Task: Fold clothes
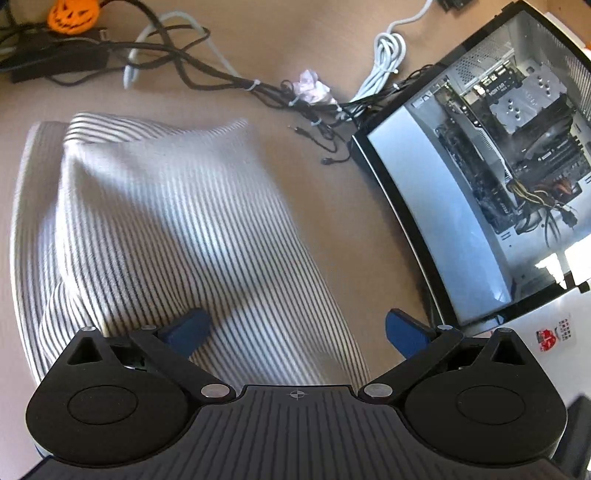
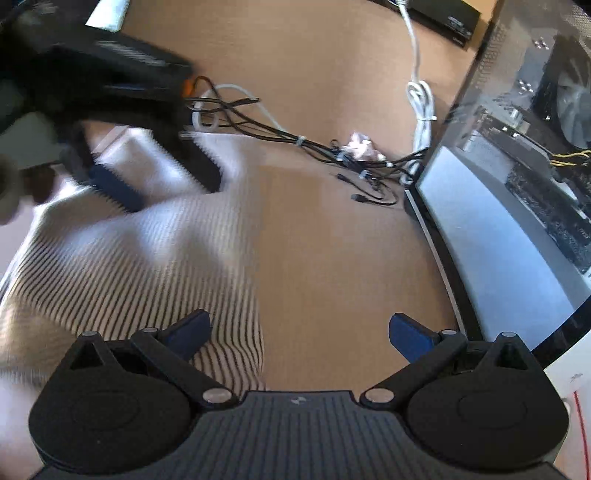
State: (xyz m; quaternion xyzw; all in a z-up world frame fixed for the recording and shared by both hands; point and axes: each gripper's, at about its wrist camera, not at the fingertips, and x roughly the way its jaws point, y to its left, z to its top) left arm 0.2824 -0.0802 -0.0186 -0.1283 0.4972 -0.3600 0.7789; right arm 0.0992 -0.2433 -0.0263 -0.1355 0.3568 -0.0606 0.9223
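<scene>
A white garment with thin dark stripes (image 1: 166, 221) lies folded on the brown table, blurred by motion. My left gripper (image 1: 295, 328) is open and empty just above its near right part, blue fingertips (image 1: 188, 328) spread wide. In the right wrist view the same garment (image 2: 140, 266) lies to the left. My right gripper (image 2: 299, 332) is open and empty over the garment's right edge and bare table. The left gripper (image 2: 122, 184) shows blurred above the garment at upper left in the right wrist view.
An open computer case (image 1: 498, 177) with a glass side panel lies at the right, close to both grippers. A tangle of black and white cables (image 1: 258, 88) runs across the back of the table. An orange pumpkin toy (image 1: 72, 16) sits far left. A crumpled wrapper (image 1: 314, 88) lies among the cables.
</scene>
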